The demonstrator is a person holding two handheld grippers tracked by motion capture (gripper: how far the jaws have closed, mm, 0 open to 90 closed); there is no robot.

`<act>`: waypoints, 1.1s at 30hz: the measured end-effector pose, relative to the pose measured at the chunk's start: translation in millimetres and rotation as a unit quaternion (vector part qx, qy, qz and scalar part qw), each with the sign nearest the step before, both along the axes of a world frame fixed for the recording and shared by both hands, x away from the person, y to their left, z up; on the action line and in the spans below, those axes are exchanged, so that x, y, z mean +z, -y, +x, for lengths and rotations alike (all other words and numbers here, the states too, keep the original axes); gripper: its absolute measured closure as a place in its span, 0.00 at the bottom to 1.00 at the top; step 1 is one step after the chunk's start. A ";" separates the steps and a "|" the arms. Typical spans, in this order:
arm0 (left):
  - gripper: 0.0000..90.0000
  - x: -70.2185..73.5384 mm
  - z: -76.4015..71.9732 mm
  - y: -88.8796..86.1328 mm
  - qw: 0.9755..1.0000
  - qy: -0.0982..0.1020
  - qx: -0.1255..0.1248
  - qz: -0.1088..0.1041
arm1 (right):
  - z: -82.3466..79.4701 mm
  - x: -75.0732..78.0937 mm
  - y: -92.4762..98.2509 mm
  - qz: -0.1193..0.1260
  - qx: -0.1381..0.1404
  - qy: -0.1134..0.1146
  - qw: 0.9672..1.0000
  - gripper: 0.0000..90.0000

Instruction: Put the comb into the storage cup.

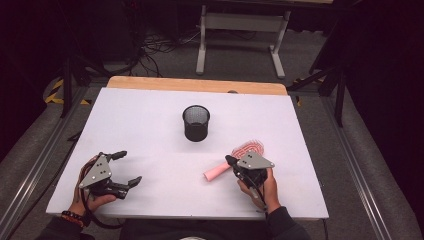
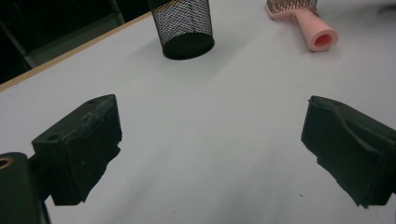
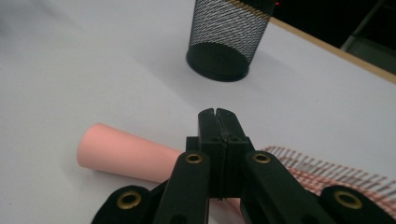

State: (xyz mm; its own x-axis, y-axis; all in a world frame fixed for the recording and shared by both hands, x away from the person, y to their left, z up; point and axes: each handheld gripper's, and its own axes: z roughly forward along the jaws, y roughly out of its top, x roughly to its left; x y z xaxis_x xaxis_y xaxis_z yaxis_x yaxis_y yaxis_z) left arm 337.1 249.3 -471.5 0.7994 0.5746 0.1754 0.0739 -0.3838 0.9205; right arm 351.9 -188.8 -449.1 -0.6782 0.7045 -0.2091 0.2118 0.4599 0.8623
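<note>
A matte white board (image 1: 150, 125) tops a wooden table over grey carpet with dark surroundings. The right gripper (image 3: 215, 116), at about five o'clock on the board, has its blocky black jaws pressed flat together with nothing between them, hovering just above the neck of a pink hairbrush (image 3: 126, 156); its smooth, tapered, hollow-ended handle points toward eight o'clock, the bristled oval head toward two. At twelve o'clock from it stands a cylindrical black wire-mesh cup (image 1: 196, 122), upright near the centre. At seven o'clock the left gripper (image 2: 210, 144) holds its rough-padded jaws wide apart over bare board.
</note>
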 end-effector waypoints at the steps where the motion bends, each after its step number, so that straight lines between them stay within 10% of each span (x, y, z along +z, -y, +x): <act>1: 0.07 0.1 -0.1 0.0 1.000 0.001 0.000 0.000 | 1.4 -1.8 -3.1 -0.002 0.004 -0.005 1.000 1.00; 33: 0.07 -2.0 1.7 -1.6 1.000 -0.013 -0.010 -0.004 | 21.1 -18.1 -49.9 -0.042 0.041 -0.072 0.996 1.00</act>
State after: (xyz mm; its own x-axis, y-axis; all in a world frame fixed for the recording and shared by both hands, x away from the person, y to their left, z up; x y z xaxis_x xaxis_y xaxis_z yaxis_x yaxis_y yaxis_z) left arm 338.8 250.9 -473.5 0.8153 0.5593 0.1501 0.0896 -0.3779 0.9215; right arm 373.0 -138.9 -467.1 -0.7596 0.6299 -0.1619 0.2890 0.5500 0.7836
